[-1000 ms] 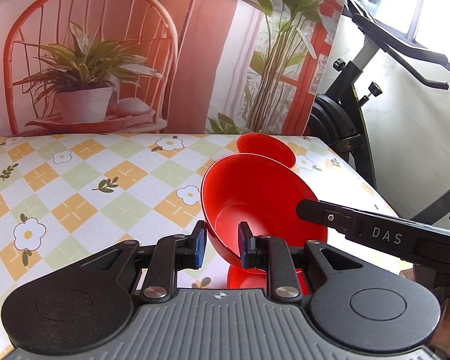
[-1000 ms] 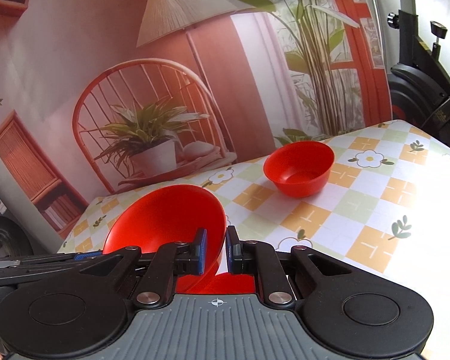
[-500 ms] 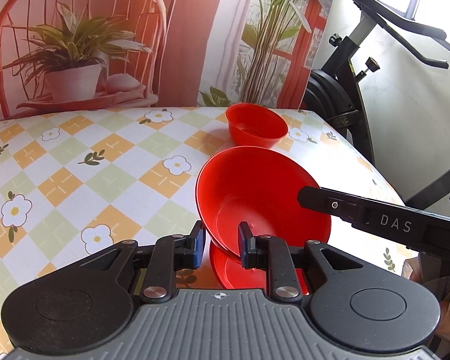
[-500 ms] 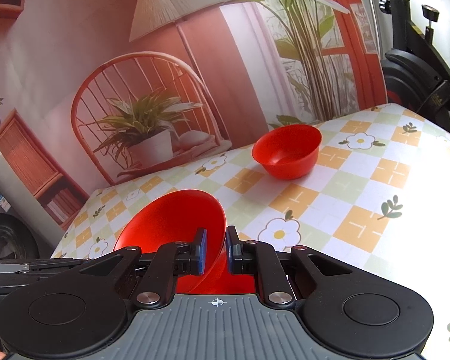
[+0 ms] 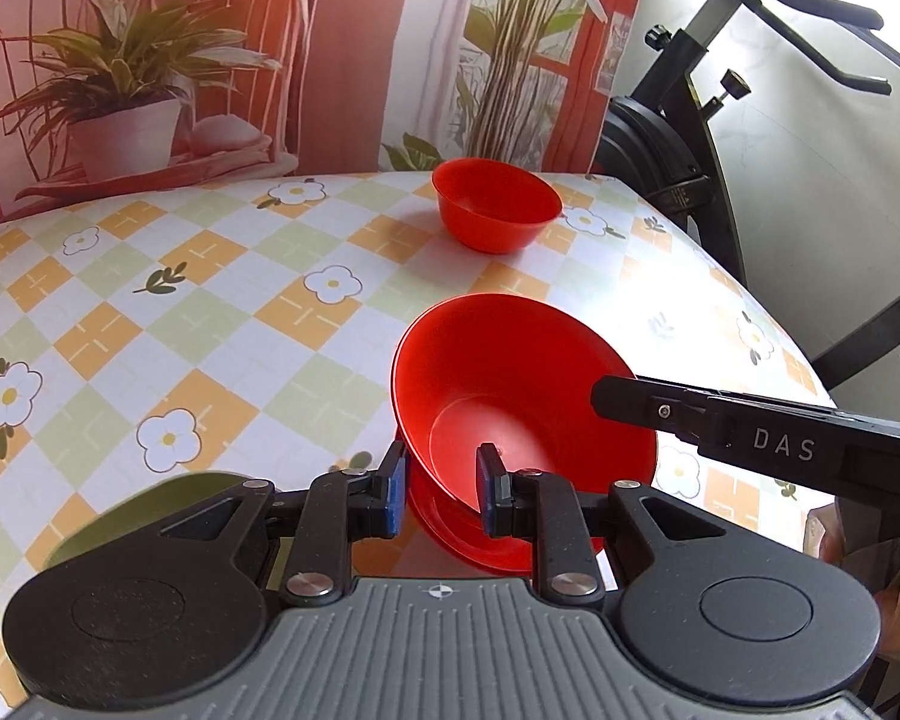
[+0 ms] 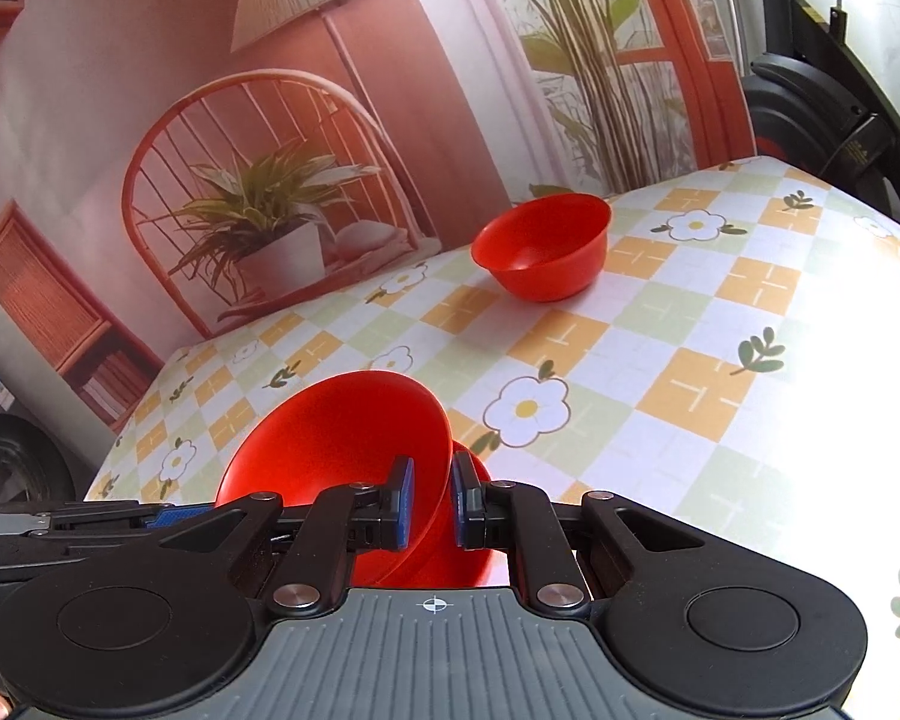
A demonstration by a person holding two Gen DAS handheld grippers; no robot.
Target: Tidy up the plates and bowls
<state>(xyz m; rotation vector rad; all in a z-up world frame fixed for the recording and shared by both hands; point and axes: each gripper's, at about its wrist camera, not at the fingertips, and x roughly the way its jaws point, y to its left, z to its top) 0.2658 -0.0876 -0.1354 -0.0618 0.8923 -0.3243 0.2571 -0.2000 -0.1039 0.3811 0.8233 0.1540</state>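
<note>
Presently wide red plastic bowl point(image 5: 510, 396) clamped at opposite rims by left gripper point(image 5: 438, 495) and right gripper point(image 6: 432, 501); small red bowl point(image 5: 497, 213) noted upper centre, straight ahead, well apart.

The left claw point(image 5: 437, 495) reaches forward and slightly downward, its blue-padded fingers point(image 5: 396, 495) closed on the near rim of a tilted red bowl point(image 5: 510, 384), one inside and one outside. The right claw point(image 6: 431, 501) comes in from the opposite side, its fingers point(image 6: 403, 501) pinched on the same bowl's rim. Both tilt downward.
</note>
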